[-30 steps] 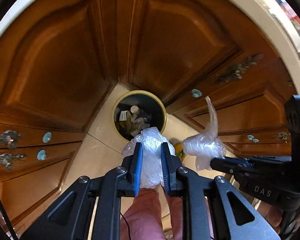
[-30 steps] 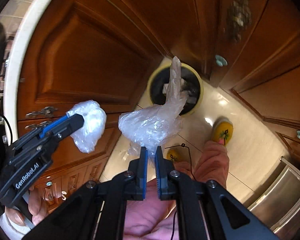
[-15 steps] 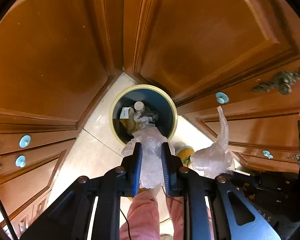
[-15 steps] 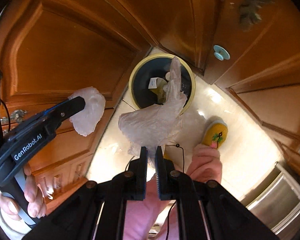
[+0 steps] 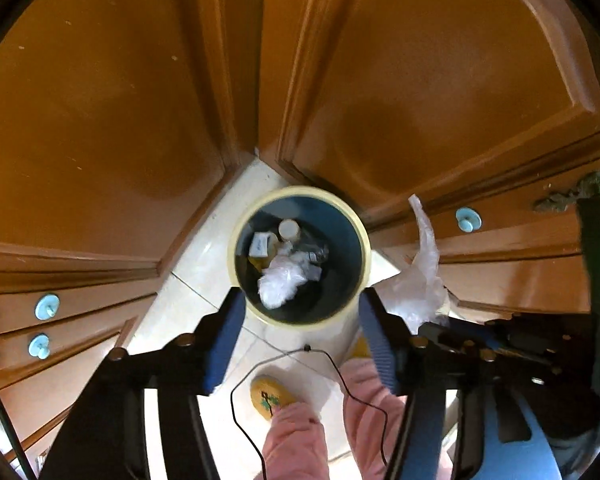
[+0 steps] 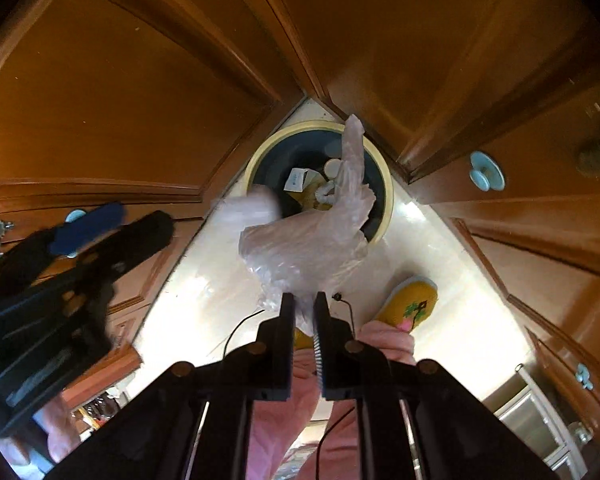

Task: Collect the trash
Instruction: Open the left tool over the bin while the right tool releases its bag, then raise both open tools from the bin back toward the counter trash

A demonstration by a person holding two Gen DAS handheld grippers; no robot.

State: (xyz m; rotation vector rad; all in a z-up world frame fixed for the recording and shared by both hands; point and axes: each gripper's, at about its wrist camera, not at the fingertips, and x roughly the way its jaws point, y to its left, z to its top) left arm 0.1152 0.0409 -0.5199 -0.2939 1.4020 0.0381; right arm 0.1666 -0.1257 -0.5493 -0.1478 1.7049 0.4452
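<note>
Glossy cream tile floor (image 5: 188, 280), wooden cabinet doors (image 5: 100, 120) all round. Left gripper (image 5: 300, 336) spread above yellow-rimmed round bin (image 5: 364, 240); crumpled white plastic wad (image 5: 278, 284) inside. Right gripper (image 6: 304, 312) pinching clear plastic bag (image 6: 312, 236)

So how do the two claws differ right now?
The left claw is spread wide open and empty above the yellow-rimmed round trash bin; the right claw is pinched shut on a crumpled clear plastic bag. Both have black arms and point down toward the bin.
</note>
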